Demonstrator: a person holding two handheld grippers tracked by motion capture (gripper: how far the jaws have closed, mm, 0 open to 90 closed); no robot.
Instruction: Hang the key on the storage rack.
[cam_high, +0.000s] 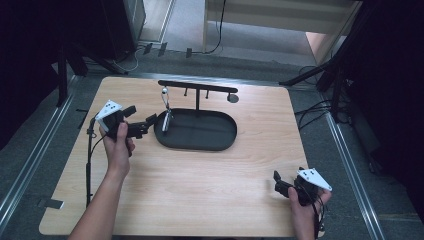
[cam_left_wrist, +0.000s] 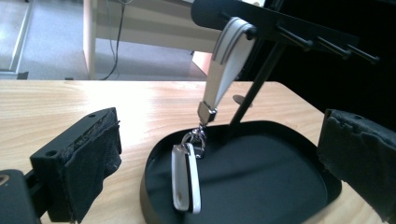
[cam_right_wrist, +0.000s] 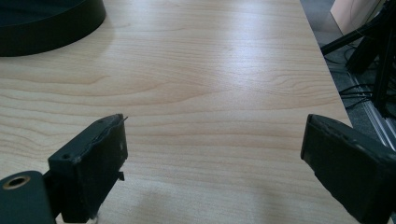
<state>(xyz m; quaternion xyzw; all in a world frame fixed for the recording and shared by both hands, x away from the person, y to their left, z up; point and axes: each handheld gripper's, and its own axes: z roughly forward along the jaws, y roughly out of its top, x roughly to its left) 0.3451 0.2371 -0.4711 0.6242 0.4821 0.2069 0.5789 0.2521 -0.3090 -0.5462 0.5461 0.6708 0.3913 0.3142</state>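
Wooden bench (cam_high: 200, 175) carries a black tray (cam_high: 197, 131); the left gripper view reveals the keychain (cam_left_wrist: 187, 179) hanging from the rack (cam_left_wrist: 280, 28), left gripper (cam_high: 145, 125) spread beside it, right gripper (cam_high: 280, 182) spread, resting low.

We hold the left gripper (cam_high: 146, 125) out level on a stretched forearm, its jaws spread wide with nothing clamped. Our right gripper (cam_high: 278, 181) sits low near us, jaws also wide apart.
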